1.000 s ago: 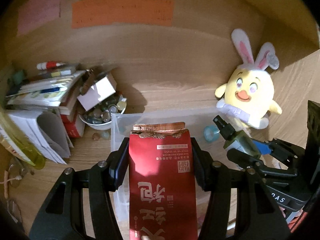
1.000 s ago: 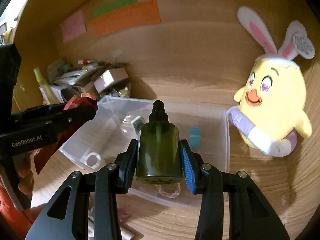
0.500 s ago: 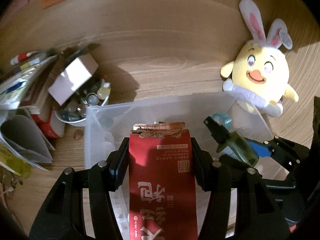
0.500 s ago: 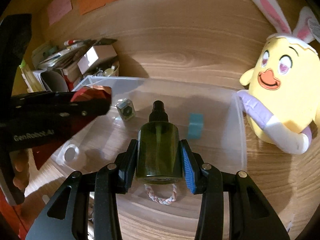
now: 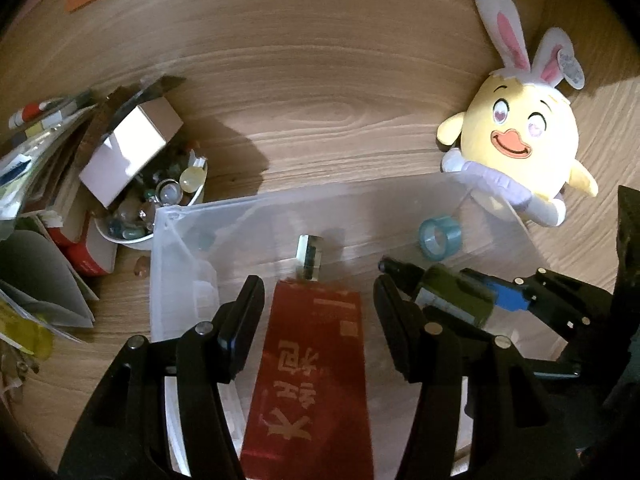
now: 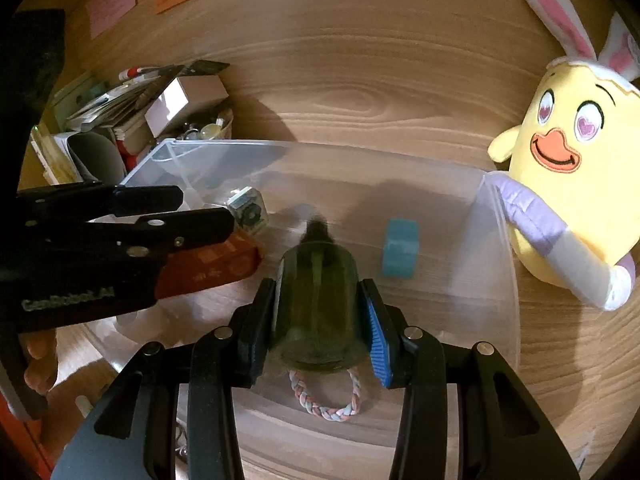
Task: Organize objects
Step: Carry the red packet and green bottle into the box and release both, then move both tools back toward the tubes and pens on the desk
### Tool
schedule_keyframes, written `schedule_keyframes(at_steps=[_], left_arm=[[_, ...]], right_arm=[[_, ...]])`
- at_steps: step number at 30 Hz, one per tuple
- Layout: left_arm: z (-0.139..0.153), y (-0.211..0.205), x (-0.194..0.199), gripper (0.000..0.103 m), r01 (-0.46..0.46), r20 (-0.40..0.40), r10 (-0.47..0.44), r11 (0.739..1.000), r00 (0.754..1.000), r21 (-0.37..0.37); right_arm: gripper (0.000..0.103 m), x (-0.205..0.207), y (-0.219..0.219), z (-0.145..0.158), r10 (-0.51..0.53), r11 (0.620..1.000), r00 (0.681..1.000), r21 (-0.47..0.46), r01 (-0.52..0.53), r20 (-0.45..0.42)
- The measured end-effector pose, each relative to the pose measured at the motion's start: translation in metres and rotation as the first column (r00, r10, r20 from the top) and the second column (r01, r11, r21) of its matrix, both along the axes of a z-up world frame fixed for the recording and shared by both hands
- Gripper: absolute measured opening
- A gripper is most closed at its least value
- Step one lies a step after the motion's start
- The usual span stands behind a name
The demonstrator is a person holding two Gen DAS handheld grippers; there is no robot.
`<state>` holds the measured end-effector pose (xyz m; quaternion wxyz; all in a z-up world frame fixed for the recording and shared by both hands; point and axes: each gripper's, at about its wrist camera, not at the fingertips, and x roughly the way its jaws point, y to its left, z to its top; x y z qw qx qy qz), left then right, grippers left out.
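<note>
Clear plastic bin: it sits on the wooden desk just ahead of me, and both of my claws reach over it.
Left gripper: its jaws stand part open with the red packet lying between them — there is a gap at each pad, so I cannot tell if they grip it.
Red packet: its far end points into the bin, near a small glass cube.
Right gripper: closed on a dark green spray bottle, nozzle pointing forward over the bin.
Inside the bin: a blue tape roll and the glass cube; a braided cord ring shows below the bottle.
Right of the bin: a yellow plush chick with rabbit ears — it touches the bin's corner.
Left of the bin: a white bowl of small stones, beside stacked books.
</note>
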<state>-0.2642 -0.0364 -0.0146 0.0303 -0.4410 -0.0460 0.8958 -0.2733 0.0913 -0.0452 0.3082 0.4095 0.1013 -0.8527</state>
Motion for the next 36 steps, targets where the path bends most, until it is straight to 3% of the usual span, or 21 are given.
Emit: schedule_keyframes(at_steps=[5, 8, 10, 16, 19, 27, 36], left_arm=[[0.014, 0.002, 0.013, 0.058, -0.002, -0.035, 0.002, 1.0, 0.999, -0.011], [0.023, 0.002, 0.025, 0.069, -0.011, -0.063, 0.009, 1.0, 0.998, -0.024], [0.029, 0.002, 0.035, 0.076, -0.02, -0.088, 0.018, 0.999, 0.996, -0.031], [0.044, 0.0, 0.066, 0.091, -0.034, -0.136, 0.028, 0.999, 0.99, -0.041], [0.049, -0.001, 0.084, 0.096, -0.033, -0.16, 0.026, 0.998, 0.987, -0.044], [0.047, 0.0, 0.13, 0.097, -0.015, -0.173, 0.006, 0.999, 0.985, -0.052], [0.029, 0.014, 0.176, 0.099, -0.01, -0.169, -0.004, 0.997, 0.986, -0.079]], right_arm=[[0.047, 0.006, 0.001, 0.005, 0.0, 1.0, 1.0, 0.007, 0.0, -0.019], [0.058, 0.013, 0.001, 0.011, 0.009, 1.0, 0.999, 0.003, -0.009, -0.036], [0.071, 0.017, 0.002, 0.016, 0.0, 1.0, 0.998, 0.007, 0.001, -0.064], [0.081, 0.031, 0.01, 0.033, -0.012, 1.0, 0.995, -0.015, 0.011, -0.096], [0.081, 0.041, 0.02, 0.042, -0.024, 0.999, 0.993, -0.033, 0.02, -0.116], [0.081, 0.087, 0.048, 0.066, -0.033, 0.997, 0.981, -0.07, 0.02, -0.19], [0.081, 0.14, 0.068, 0.056, -0.033, 0.997, 0.982, -0.074, 0.02, -0.186]])
